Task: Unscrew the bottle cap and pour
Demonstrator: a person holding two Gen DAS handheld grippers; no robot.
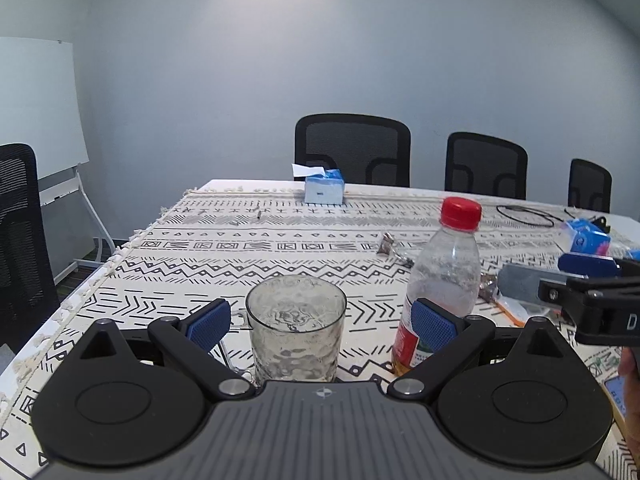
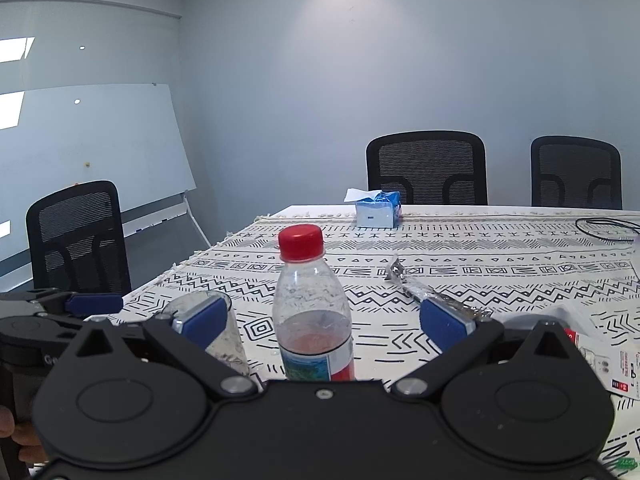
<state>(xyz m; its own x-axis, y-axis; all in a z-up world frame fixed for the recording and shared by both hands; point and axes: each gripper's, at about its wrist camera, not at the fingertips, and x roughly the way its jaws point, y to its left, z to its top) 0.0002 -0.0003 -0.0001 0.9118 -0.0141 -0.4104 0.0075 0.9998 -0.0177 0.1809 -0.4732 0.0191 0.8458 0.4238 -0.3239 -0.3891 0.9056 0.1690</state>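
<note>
A clear plastic bottle (image 1: 442,280) with a red cap (image 1: 460,212) and red label stands upright on the patterned tablecloth (image 1: 240,256). A clear glass (image 1: 296,328) stands left of it, between my open left gripper's (image 1: 322,326) blue pads. The left gripper's right pad (image 1: 434,326) is in front of the bottle's base. In the right wrist view the bottle (image 2: 314,320) stands between my open right gripper's (image 2: 324,324) pads, cap (image 2: 301,242) on, with liquid low in it. The glass (image 2: 224,336) shows partly behind the left pad. The right gripper also shows in the left wrist view (image 1: 592,284).
A blue tissue box (image 1: 323,188) sits at the table's far edge. A foil wrapper (image 1: 386,245), a black cable loop (image 1: 524,216) and a blue packet (image 1: 588,236) lie to the right. Papers (image 2: 600,356) lie at right. Black chairs (image 1: 352,152) line the far side; a whiteboard (image 1: 36,108) stands left.
</note>
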